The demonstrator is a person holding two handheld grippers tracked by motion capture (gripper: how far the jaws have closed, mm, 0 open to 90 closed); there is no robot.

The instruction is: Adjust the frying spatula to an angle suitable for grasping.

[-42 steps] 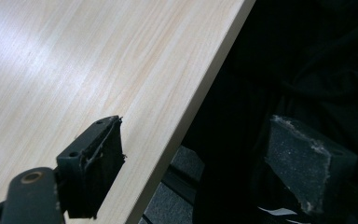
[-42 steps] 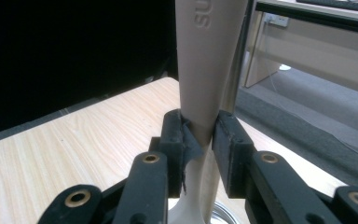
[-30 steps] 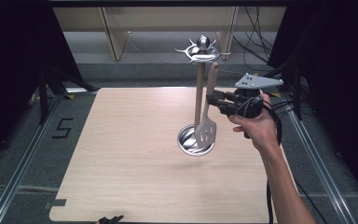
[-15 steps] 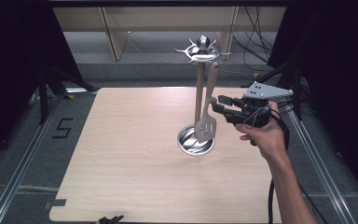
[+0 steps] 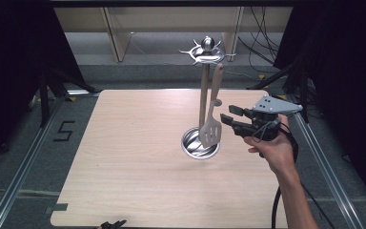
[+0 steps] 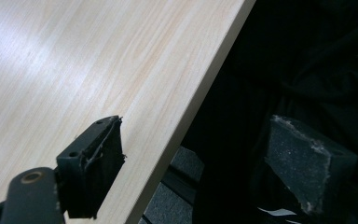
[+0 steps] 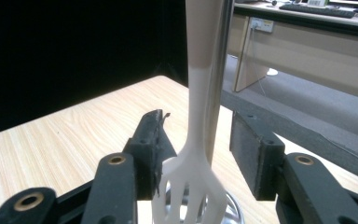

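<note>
Since the earlier frame the right gripper (image 5: 229, 120) has slid down and right of centre, its jaws just opening, pads apart off the pale slotted plastic spatula (image 5: 211, 125) that hangs on the steel utensil stand (image 5: 203, 98) mid-worktop. Release looks done; next, back away cleanly. Left gripper (image 6: 193, 163) gapes wide, empty. Floor tape (image 5: 63, 130) reads "5".
</note>
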